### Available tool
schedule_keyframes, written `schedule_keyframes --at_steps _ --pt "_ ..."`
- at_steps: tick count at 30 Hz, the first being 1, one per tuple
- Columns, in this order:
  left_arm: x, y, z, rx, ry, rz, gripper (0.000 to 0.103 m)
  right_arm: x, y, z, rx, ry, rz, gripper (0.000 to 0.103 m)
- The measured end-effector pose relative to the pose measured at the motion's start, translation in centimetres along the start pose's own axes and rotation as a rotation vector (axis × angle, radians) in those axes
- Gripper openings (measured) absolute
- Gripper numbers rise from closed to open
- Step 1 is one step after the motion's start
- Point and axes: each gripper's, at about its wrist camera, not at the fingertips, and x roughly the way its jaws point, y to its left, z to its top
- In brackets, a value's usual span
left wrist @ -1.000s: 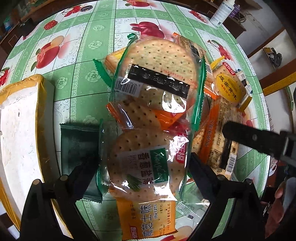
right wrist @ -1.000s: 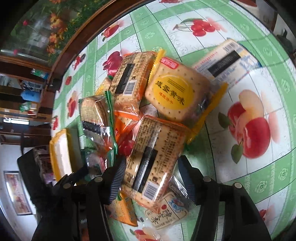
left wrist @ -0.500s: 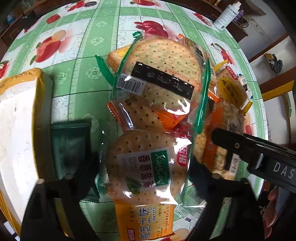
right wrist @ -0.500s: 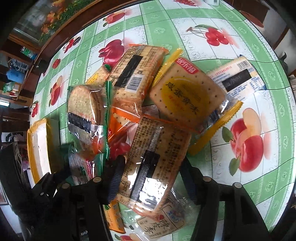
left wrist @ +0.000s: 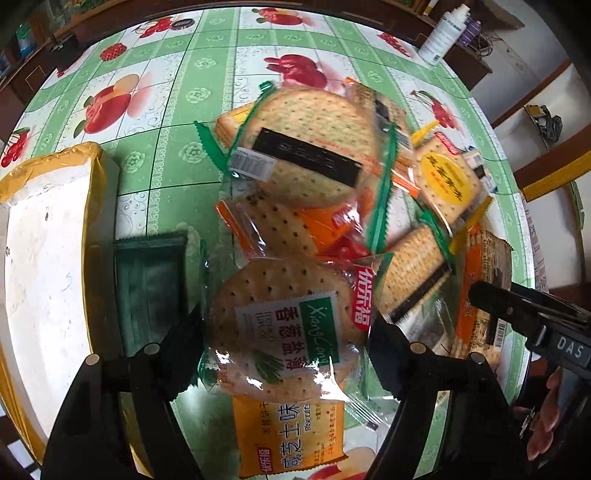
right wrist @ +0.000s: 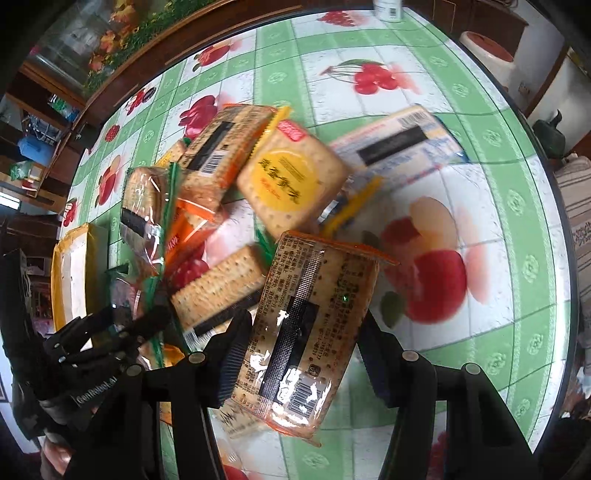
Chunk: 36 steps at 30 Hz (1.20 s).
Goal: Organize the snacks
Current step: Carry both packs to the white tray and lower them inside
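A pile of cracker packets lies on the fruit-print tablecloth (left wrist: 155, 110). My left gripper (left wrist: 286, 339) is shut on a round scallion cracker packet (left wrist: 284, 328) with a green and white label. My right gripper (right wrist: 301, 350) is shut on an orange-edged rectangular cracker packet (right wrist: 310, 332) and holds it lifted above the table; that packet also shows at the right of the left wrist view (left wrist: 484, 280). Still in the pile are a round cracker packet with a black strip (left wrist: 310, 147) and a yellow-labelled square packet (right wrist: 291, 181).
A white tray with a yellow rim (left wrist: 40, 266) stands at the left, with a dark green packet (left wrist: 151, 288) beside it. An orange packet (left wrist: 291, 432) lies under my left gripper. A white bottle (left wrist: 441, 31) stands at the far table edge. A pale blue-white packet (right wrist: 395, 144) lies far right.
My right gripper has lifted the orange-edged packet up and away from the pile. My left gripper has closed in on the round scallion packet.
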Motion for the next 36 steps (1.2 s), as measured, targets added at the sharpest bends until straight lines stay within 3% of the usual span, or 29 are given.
schedule_keyframes --at_steps 5,10,14,22,30,36 --pt "-1.1 -1.1 -1.7 0.018 -0.007 0.000 0.078 -0.9 -1.3 -1.2 0.010 -0.006 0.022 0.059" --pt "-3.4 -1.9 -3.2 0.038 -0.062 0.012 0.078 -2.4 -1.8 -3.3 -0.024 -0.017 0.042 0.059" --pt "-5.6 -2.5 -4.4 0.049 -0.086 -0.027 0.078 -3.8 -2.2 -5.3 -0.040 -0.029 0.064 0.059" --pt "-6.8 -3.2 -9.1 0.105 -0.059 -0.047 0.078 -4.9 -1.5 -8.9 -0.096 -0.011 0.068 0.059" --pt "-8.7 0.4 -11.2 0.063 -0.090 -0.020 0.078 -4.9 4.7 -10.4 -0.216 0.008 0.097 0.059" --pt "-10.6 6.6 -10.2 -0.001 -0.133 0.043 0.078 -4.4 11.7 -9.6 -0.301 -0.011 0.128 0.059"
